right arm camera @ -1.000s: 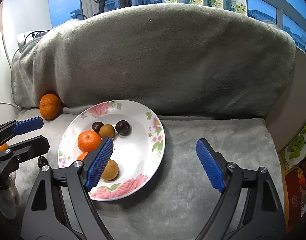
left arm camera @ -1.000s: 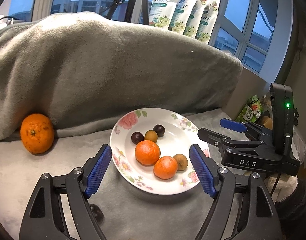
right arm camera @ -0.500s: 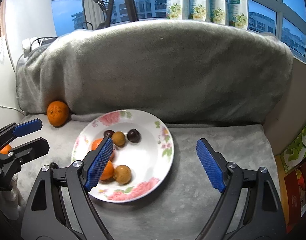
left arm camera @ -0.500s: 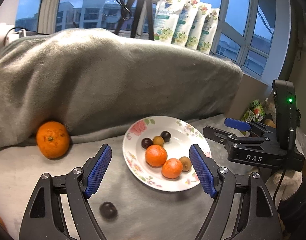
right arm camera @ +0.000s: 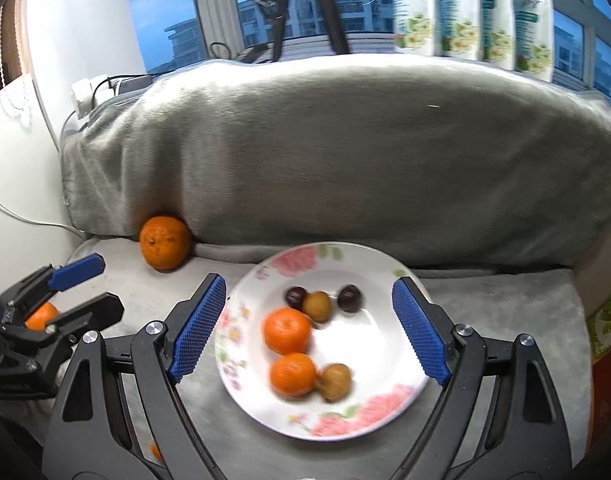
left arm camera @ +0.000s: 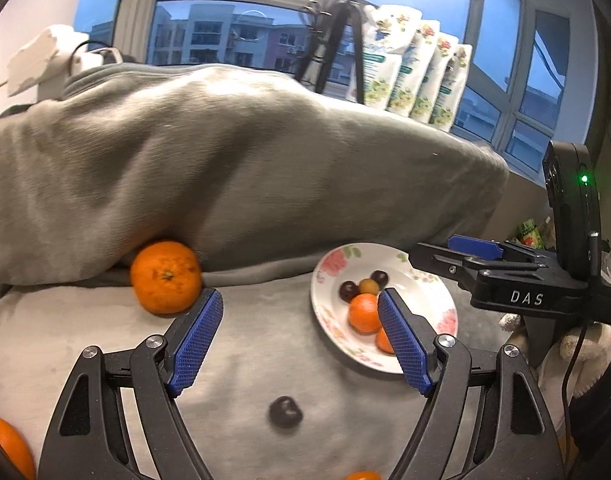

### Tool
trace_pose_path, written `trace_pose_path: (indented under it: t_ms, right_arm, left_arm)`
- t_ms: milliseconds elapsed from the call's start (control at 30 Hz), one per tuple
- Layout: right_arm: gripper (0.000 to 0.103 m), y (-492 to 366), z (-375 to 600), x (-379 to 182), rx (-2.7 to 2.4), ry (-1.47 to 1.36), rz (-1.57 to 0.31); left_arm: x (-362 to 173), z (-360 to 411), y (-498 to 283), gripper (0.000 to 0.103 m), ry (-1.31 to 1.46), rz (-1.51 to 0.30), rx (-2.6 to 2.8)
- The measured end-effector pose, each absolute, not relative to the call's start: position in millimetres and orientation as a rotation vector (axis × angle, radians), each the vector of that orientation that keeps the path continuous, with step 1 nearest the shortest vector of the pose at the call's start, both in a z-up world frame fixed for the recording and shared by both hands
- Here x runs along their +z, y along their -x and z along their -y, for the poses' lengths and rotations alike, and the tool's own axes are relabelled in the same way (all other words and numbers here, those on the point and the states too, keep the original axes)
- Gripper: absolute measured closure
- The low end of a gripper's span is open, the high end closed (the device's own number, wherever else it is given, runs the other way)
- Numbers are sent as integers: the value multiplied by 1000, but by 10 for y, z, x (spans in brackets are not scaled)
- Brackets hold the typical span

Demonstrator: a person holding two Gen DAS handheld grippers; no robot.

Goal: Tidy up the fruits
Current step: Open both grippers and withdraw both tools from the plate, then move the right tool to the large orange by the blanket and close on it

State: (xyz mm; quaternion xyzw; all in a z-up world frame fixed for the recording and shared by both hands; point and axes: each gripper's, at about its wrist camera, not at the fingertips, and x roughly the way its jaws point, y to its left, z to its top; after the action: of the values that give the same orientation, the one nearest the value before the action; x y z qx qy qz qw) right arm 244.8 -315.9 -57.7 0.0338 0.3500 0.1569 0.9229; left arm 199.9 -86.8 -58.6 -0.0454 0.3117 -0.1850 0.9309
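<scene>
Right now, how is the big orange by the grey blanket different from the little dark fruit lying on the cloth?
The big orange is bright orange and much larger; the little dark fruit is small and almost black-purple. The big orange sits tucked against the grey blanket, while the little dark fruit lies alone in the open, nearer the left gripper. Both are round, and both are still off the floral plate.

A floral plate (right arm camera: 347, 426) is holding two tangerines (right arm camera: 287, 330), two brown and two dark fruits; a large orange (right arm camera: 165, 242) is lying against the blanket.
</scene>
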Motion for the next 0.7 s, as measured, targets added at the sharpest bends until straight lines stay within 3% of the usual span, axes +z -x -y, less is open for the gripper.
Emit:
trace_pose_path:
  t_ms: [700]
  right_arm:
    - [15, -3064, 2199, -788, 515, -261, -886]
  left_arm:
    - [-1124, -105, -2374, 25, 266, -722, -267]
